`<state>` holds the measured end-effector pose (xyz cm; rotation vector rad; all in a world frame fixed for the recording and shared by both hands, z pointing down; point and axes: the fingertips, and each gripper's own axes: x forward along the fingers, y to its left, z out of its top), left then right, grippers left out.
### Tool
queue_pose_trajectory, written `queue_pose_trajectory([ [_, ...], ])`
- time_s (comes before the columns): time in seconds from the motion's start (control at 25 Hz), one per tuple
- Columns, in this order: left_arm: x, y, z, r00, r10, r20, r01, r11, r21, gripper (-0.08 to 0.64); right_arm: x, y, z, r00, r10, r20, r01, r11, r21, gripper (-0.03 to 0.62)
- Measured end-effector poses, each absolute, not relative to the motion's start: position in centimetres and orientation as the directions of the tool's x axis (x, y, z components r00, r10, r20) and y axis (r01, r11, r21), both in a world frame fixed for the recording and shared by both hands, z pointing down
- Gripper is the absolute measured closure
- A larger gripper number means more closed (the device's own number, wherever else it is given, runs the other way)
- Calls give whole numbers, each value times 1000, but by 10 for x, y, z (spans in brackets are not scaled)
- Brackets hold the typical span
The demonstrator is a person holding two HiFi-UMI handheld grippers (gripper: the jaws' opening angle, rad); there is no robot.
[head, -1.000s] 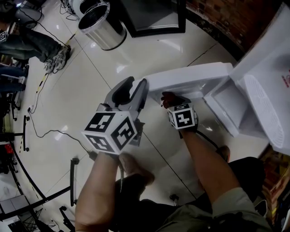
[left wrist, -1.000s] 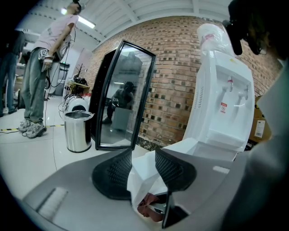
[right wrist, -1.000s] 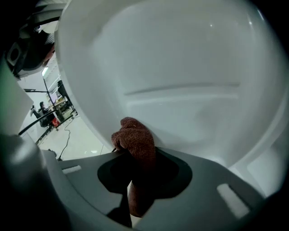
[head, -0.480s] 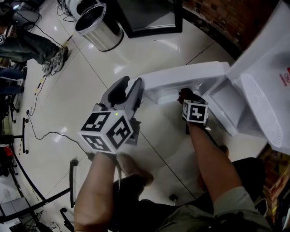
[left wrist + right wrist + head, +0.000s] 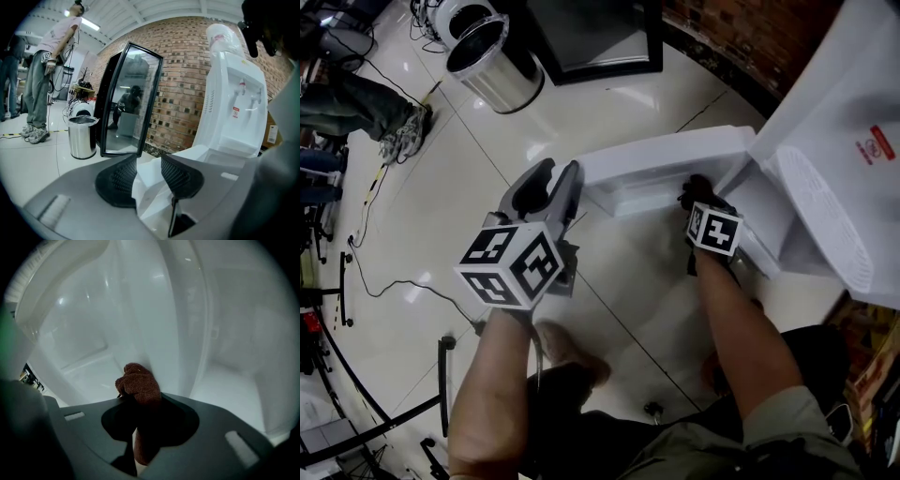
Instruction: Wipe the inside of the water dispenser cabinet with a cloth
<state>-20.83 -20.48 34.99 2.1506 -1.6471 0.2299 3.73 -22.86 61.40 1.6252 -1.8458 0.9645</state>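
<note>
Right gripper (image 5: 143,405) fingers were closed on a brown cloth (image 5: 137,380) held inside the white cabinet (image 5: 93,343) of the water dispenser (image 5: 834,131). Contact with the inner wall could not be resolved, and in the head view those fingers were hidden behind the marker cube while the cabinet interior was mostly cut off by the open door (image 5: 661,155). Left gripper (image 5: 148,161) fingers were clamped narrow on the door's free edge; open floor (image 5: 487,141) was seen beside it, with a steel bin (image 5: 492,56) well apart.
</note>
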Motion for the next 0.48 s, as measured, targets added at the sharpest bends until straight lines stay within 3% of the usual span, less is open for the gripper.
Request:
queue_pose_trajectory([
  [0.48, -209, -208, 350, 274, -885, 377, -954, -200, 224, 420, 51, -218, 592, -166, -666, 727, -981, 37, -191, 497],
])
